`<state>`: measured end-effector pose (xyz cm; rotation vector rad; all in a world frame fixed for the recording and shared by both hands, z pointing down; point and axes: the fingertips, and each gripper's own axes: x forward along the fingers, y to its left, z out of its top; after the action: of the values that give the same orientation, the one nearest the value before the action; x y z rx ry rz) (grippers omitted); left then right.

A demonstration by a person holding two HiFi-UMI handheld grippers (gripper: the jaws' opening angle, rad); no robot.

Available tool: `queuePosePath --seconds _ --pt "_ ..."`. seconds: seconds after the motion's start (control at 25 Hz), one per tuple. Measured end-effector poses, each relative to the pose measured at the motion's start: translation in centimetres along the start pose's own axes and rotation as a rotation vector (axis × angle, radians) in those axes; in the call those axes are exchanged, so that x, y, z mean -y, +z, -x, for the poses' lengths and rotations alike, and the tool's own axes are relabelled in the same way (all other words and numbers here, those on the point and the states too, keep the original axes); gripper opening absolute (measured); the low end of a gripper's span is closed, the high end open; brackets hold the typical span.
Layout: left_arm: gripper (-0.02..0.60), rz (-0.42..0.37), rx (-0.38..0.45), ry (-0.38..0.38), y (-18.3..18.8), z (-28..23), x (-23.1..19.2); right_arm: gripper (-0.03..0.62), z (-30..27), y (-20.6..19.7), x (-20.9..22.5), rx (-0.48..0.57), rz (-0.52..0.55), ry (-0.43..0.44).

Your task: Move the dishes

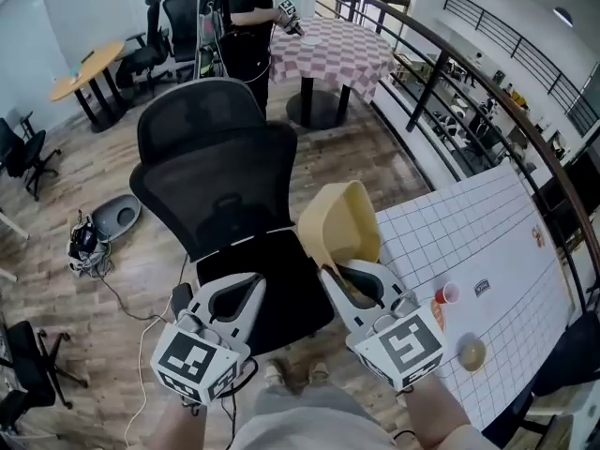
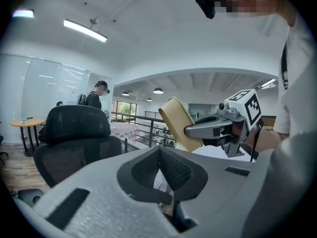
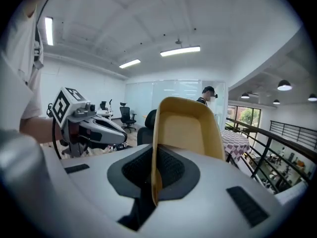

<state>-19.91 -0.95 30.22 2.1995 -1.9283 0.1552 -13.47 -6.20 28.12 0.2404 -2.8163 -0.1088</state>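
The yellow dish [image 1: 342, 223] is off the table and held in the air, tipped up on edge – its hollow side shows in the right gripper view [image 3: 185, 128], and in the head view it hangs between the black office chair [image 1: 220, 172] and the near edge of the white gridded table [image 1: 487, 242]. The right gripper [image 1: 336, 275] is clamped on the dish's rim, with one side wall of the dish pinched between its dark pads [image 3: 171, 165]. The left gripper [image 1: 251, 284] is just beside it over the chair seat, its jaws brought together with nothing between them; from its own view [image 2: 159, 150] the dish [image 2: 178, 120] and the other gripper show up and to the right. On the gridded table, well apart from the dish, stand a small red cup [image 1: 448, 294] and a small round bowl [image 1: 472, 353]. Farther back – past the chair – a person [image 1: 246, 17] stands at a checkered table [image 1: 333, 50] beside a dark railing [image 1: 441, 64].
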Motion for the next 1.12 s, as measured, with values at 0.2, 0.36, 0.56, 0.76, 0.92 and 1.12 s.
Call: queuePosePath --seconds 0.2,0.36,0.56,0.76,0.92,1.12 --pt "0.014 0.01 0.108 -0.101 5.5 0.7 3.2 0.028 4.2 4.1 0.5 0.123 -0.033 -0.03" --pt "0.014 -0.01 0.14 -0.148 7.1 0.6 5.2 0.028 7.0 5.1 1.0 0.178 -0.054 -0.057" --pt "0.014 -0.027 0.171 -0.214 8.3 -0.4 7.2 0.028 9.7 5.4 2.1 0.212 -0.061 -0.117" --pt "0.014 -0.05 0.174 -0.295 9.0 -1.8 9.6 0.028 12.1 4.8 3.0 0.208 -0.076 -0.186" --pt "0.014 -0.066 0.173 -0.356 9.2 -3.0 11.7 0.028 14.0 4.1 3.9 0.21 -0.09 -0.249" --pt "0.014 -0.079 0.156 -0.441 9.2 -5.0 15.0 0.028 16.4 3.0 5.3 0.196 -0.114 -0.311"
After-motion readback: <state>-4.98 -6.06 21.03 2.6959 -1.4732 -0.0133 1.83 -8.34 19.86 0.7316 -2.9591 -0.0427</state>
